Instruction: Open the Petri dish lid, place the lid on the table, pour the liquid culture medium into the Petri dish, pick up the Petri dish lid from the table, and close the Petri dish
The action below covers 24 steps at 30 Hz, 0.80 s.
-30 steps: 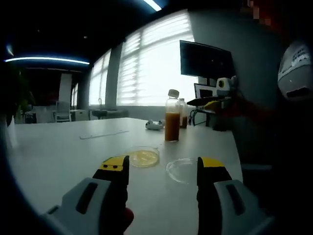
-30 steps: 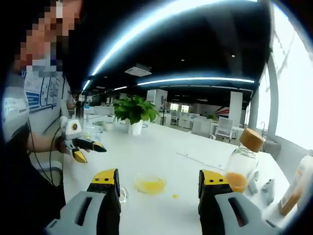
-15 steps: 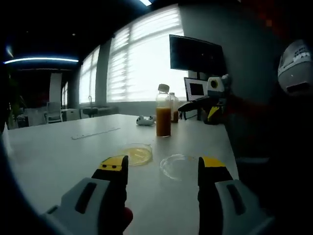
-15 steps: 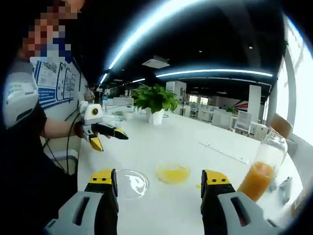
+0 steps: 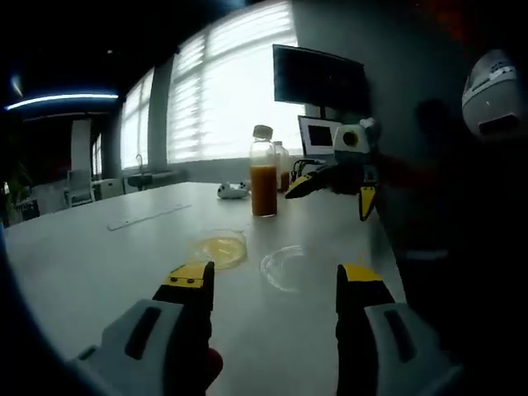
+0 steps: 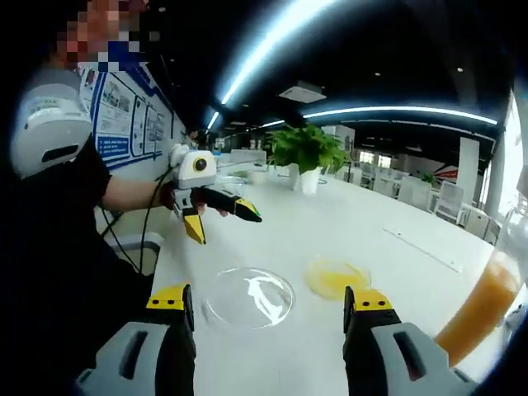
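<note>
Lid [image 6: 247,297] lies flat on white desk [image 6: 363,231] just beside medium-filled Petri dish [image 6: 337,276], bottle [image 5: 263,172] farther back; left tool [image 5: 272,280] and right tool [image 6: 268,304] both spread wide, holding nothing.

Bright daylight is pouring through the blinds [image 5: 223,91], leaving the left gripper view dim and backlit. Ceiling light strips [image 6: 272,41] are glaring, fisheye distortion is bending the edges, and the desk [image 6: 371,239] is gleaming.

A white table [image 5: 99,256] carries a Petri dish [image 5: 218,247], its lid [image 5: 289,268] and a bottle [image 5: 263,181].
</note>
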Each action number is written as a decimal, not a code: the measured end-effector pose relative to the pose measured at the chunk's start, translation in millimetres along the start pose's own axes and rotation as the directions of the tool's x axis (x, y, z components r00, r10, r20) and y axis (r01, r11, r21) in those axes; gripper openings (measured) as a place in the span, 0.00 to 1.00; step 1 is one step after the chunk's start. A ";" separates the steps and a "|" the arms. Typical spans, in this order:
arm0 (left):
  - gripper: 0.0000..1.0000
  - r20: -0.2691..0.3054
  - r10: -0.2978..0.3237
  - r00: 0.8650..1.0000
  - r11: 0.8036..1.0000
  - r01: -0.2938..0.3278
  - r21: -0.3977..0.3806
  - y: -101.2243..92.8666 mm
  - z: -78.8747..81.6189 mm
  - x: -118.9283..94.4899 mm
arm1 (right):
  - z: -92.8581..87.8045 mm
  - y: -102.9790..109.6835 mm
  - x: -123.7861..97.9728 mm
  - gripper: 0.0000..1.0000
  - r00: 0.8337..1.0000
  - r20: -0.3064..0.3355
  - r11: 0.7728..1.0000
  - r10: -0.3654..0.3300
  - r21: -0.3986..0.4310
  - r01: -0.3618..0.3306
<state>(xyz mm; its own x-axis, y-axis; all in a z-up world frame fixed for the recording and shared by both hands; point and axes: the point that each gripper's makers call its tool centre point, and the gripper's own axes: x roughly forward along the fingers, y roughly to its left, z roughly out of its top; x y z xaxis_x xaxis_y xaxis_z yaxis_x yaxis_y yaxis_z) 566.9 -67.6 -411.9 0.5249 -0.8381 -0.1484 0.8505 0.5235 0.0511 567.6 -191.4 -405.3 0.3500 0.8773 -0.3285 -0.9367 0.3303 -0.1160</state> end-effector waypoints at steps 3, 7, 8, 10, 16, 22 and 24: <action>0.51 -0.004 -0.002 1.000 1.000 0.002 -0.019 2.5 -5.6 3.2 | -7.0 -0.3 3.8 0.69 1.000 -0.014 1.000 0.013 -0.001 -0.013; 0.53 -0.010 -0.033 0.999 0.999 0.033 -0.033 -2.0 -7.4 6.1 | -7.6 7.0 9.1 0.71 0.998 0.003 0.998 0.058 -0.009 -0.058; 0.53 -0.013 -0.041 0.999 0.999 0.041 -0.032 -3.6 -8.0 7.5 | -10.8 6.3 11.5 0.71 0.998 -0.008 0.998 0.059 -0.014 -0.059; 0.53 -0.028 -0.066 0.997 0.998 0.065 -0.026 -8.0 -10.9 11.1 | -19.0 5.3 15.9 0.71 0.997 -0.040 0.997 0.063 -0.032 -0.065; 0.54 -0.070 -0.109 0.992 0.994 0.109 -0.001 -16.7 -19.2 22.4 | -29.0 12.9 27.2 0.71 0.992 -0.063 0.992 0.110 -0.052 -0.113; 0.55 -0.082 -0.126 0.989 0.992 0.126 0.000 -19.3 -23.2 30.6 | -33.5 11.7 33.3 0.70 0.990 -0.072 0.991 0.119 -0.048 -0.123; 0.55 -0.087 -0.130 0.988 0.991 0.131 0.002 -22.0 -24.0 32.3 | -35.4 13.0 35.2 0.70 0.989 -0.080 0.990 0.127 -0.052 -0.131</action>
<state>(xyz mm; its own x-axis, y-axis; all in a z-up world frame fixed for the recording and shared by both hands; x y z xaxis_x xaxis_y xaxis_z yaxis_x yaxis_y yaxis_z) 564.3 -102.6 -441.5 0.4048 -0.8826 -0.2389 0.9119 0.4091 0.0337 567.5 -168.6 -451.6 0.2269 0.8814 -0.4144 -0.9736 0.1938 -0.1208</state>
